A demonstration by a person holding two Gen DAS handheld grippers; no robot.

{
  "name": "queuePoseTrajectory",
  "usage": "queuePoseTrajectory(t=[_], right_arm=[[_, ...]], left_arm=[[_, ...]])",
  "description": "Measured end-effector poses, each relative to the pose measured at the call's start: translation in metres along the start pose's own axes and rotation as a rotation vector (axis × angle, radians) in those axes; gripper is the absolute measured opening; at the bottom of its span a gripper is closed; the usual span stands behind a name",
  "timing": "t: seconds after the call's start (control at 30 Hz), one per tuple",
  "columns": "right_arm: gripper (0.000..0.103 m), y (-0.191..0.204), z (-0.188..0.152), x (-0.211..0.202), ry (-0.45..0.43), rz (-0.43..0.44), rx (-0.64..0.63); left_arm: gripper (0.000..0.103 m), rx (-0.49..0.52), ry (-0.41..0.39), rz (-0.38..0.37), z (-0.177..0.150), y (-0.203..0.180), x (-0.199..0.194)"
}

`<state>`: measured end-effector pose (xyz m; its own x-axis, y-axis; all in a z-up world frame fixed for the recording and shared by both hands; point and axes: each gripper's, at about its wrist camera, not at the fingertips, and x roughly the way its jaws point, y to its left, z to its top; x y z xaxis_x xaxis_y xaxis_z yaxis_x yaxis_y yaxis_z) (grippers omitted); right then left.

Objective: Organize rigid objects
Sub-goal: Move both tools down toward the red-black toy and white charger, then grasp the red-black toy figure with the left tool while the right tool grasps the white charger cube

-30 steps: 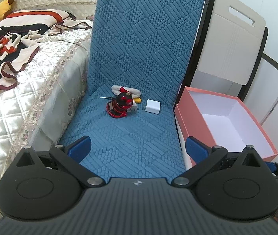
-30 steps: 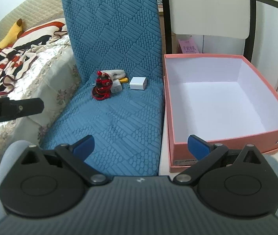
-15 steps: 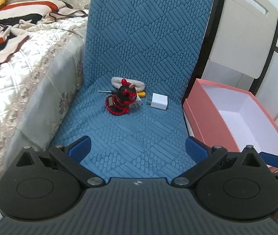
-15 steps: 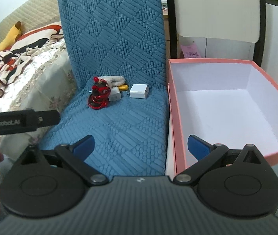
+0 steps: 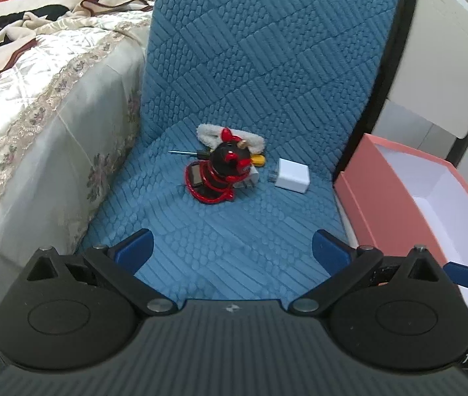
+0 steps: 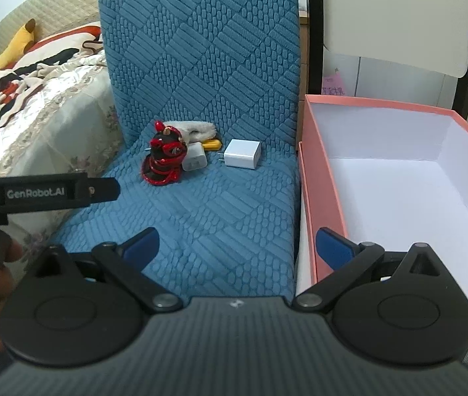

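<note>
Item: small objects on blue chair seat (image 5: 234, 231), beside pink box (image 6: 399, 198). Red toy (image 5: 220, 175) nearest; white charger (image 5: 291, 176) between toy and box. Left gripper (image 5: 232, 247) and right gripper (image 6: 237, 247) wide, empty. Advice: take the charger squarely across flat sides.

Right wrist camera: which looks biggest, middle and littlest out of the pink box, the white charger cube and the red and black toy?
1. Pink box, by far the biggest.
2. Red and black toy.
3. White charger cube, only slightly smaller than the toy, so that order is unsure.
</note>
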<state>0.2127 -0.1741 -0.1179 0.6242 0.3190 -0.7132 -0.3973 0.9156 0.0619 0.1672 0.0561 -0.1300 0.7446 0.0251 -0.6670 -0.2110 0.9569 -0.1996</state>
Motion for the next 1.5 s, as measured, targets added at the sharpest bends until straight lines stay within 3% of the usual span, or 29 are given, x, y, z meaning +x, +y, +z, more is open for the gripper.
queuePoseTrajectory(t=[0.27, 0.47, 0.87, 0.97, 1.13, 1.5], right_arm=[[0.103, -0.002, 0.017, 0.025, -0.038, 0.049, 0.024], [0.103, 0.001, 0.026, 0.047, -0.016, 0.046, 0.012], [0.103, 0.010, 0.051, 0.095, -0.001, 0.100, -0.041], [0.095, 0.010, 0.059, 0.108, 0.010, 0.115, -0.050], [0.072, 0.007, 0.070, 0.142, 0.055, 0.095, -0.058], [0.071, -0.017, 0.100, 0.205, 0.099, 0.048, 0.055]], left_arm=[[0.103, -0.043, 0.005, -0.002, 0.017, 0.015, 0.026], [0.103, -0.049, 0.009, 0.014, 0.030, 0.022, 0.045], [0.102, -0.090, 0.032, -0.028, 0.056, 0.036, 0.088], [0.102, -0.094, 0.034, -0.034, 0.061, 0.036, 0.098], [0.096, -0.110, 0.056, -0.052, 0.069, 0.038, 0.118], [0.086, -0.104, 0.105, -0.091, 0.077, 0.034, 0.148]])
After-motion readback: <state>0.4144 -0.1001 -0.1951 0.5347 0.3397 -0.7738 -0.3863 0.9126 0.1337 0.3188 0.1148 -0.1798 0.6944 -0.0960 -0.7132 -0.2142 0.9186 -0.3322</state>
